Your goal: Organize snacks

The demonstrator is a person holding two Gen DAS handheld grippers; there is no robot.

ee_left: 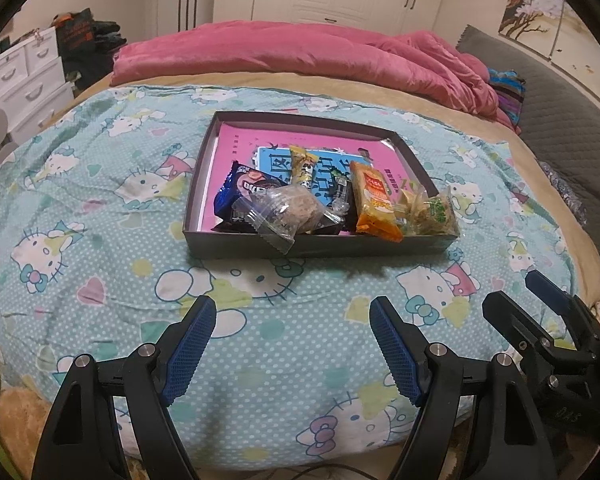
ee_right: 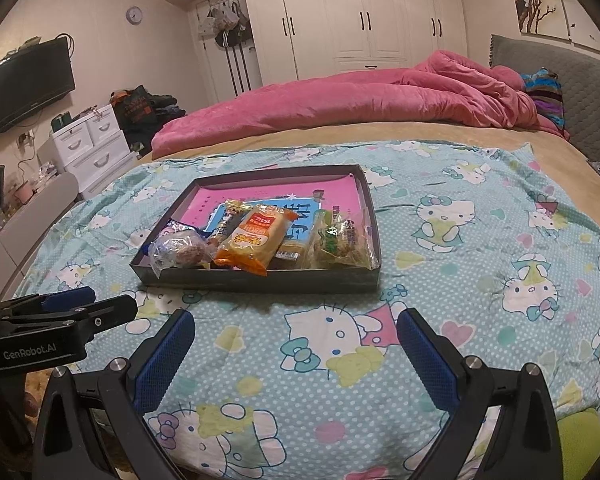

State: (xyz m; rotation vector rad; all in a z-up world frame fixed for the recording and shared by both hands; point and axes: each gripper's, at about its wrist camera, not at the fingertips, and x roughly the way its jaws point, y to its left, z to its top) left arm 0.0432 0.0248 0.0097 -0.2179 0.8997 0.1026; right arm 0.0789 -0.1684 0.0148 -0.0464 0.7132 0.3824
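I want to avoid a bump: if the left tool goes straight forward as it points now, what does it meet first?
Likely the near wall of the box, where the clear snack bag overhangs; before it lies only bedsheet. Depth is uncertain.

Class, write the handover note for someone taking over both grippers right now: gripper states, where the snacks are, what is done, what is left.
Left gripper: open, empty, hovering over the Hello Kitty sheet short of the box.
Right gripper: open, empty, same position alongside.
Snacks: all in the shallow box, piled at its near edge. The clear-wrapped pastry overhangs the near wall; the orange packet, blue cookie packet and green-labelled packet lie heaped beside it.
Done: nothing loose on the sheet.
Left: probably spreading or tidying the pile; far half of the box holds no snacks.
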